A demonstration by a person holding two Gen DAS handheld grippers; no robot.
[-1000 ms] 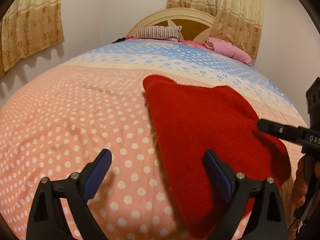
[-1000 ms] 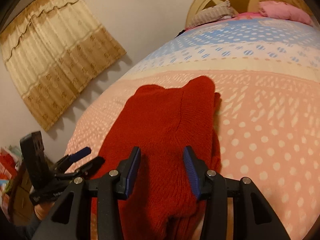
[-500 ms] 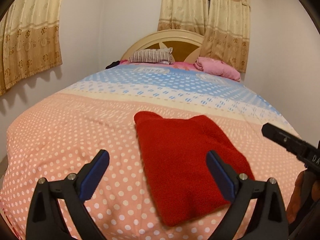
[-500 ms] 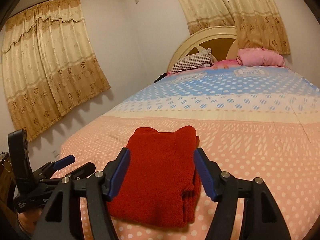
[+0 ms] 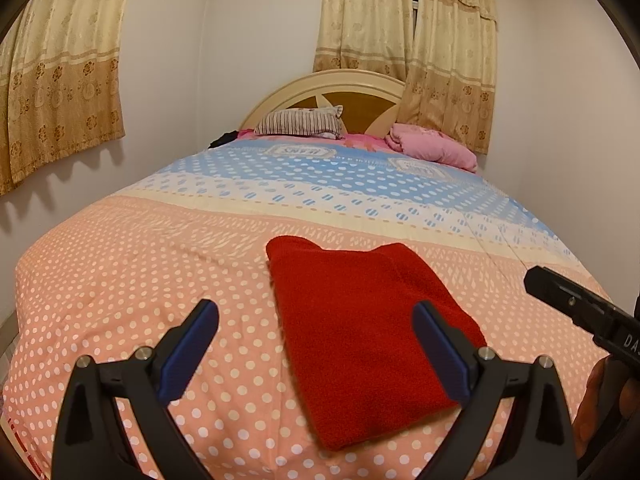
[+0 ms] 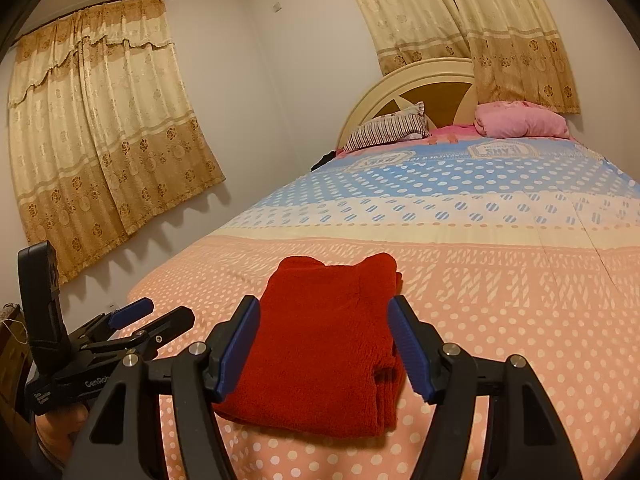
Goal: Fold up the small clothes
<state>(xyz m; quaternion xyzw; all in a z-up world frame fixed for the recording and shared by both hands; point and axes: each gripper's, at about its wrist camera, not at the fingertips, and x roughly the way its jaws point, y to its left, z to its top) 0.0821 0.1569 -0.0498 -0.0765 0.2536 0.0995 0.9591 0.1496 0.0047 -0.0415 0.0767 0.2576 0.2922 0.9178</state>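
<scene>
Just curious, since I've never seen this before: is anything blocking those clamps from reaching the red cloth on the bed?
Nothing visible does. The folded red fuzzy garment lies alone on the dotted peach bedspread, only bare cover before both open hand-held grippers.

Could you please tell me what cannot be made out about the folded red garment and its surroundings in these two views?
- Red garment: its type; the folds hide it in both views.
- Its near edge in the right wrist view, behind the right gripper.
- Dark item by the striped pillow: too small.
- Right gripper in the left wrist view: cut off by the frame edge.

White-walled bedroom (image 5: pixel 256 40), beige curtains (image 6: pixel 100 140)
</scene>
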